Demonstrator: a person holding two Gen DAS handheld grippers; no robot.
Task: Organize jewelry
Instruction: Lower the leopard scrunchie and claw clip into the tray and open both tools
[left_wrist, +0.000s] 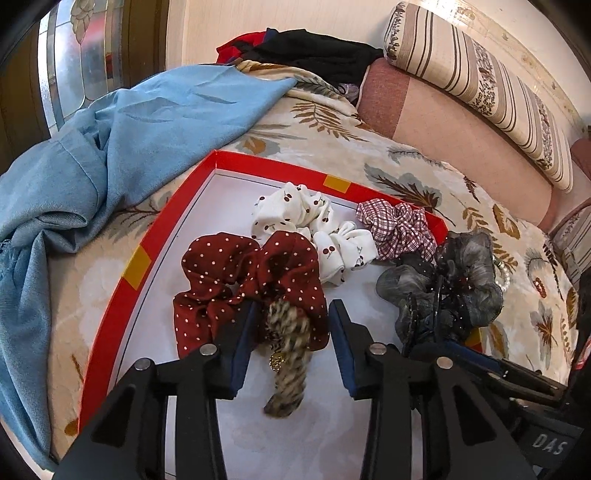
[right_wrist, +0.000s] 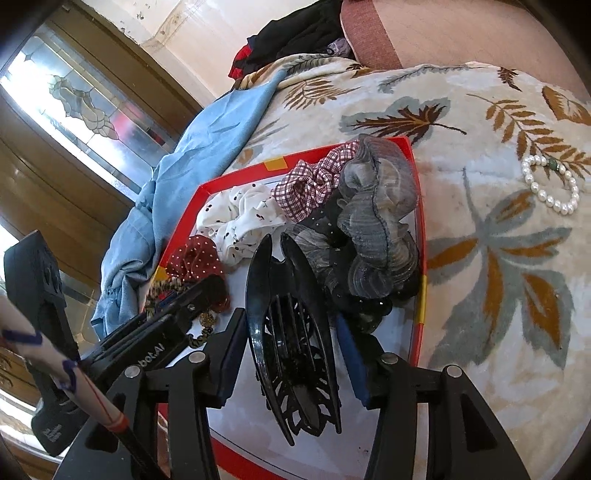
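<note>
- A leaf-patterned blanket (right_wrist: 480, 122) covers the bed, bearing a red-rimmed tray (left_wrist: 147, 243).
- Left gripper (left_wrist: 291, 332) gapes, pads clear of the leopard-print hair tie (left_wrist: 288, 365) lying blurred between them.
- Right gripper (right_wrist: 291, 332) stands parted around a black claw clip (right_wrist: 291, 354); contact unclear.
- Scrunchies crowd the tray: maroon dotted (left_wrist: 236, 280), cherry-print (left_wrist: 317, 229), checked (left_wrist: 399, 229), grey (right_wrist: 373, 236).
- A pearl bracelet (right_wrist: 550, 184) lies apart on the blanket.

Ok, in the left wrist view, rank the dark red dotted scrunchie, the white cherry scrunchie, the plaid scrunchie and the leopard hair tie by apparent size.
1. Dark red dotted scrunchie, largest, though nearest the camera.
2. White cherry scrunchie.
3. Plaid scrunchie and leopard hair tie look too alike to separate; the plaid one lies farther back.
</note>
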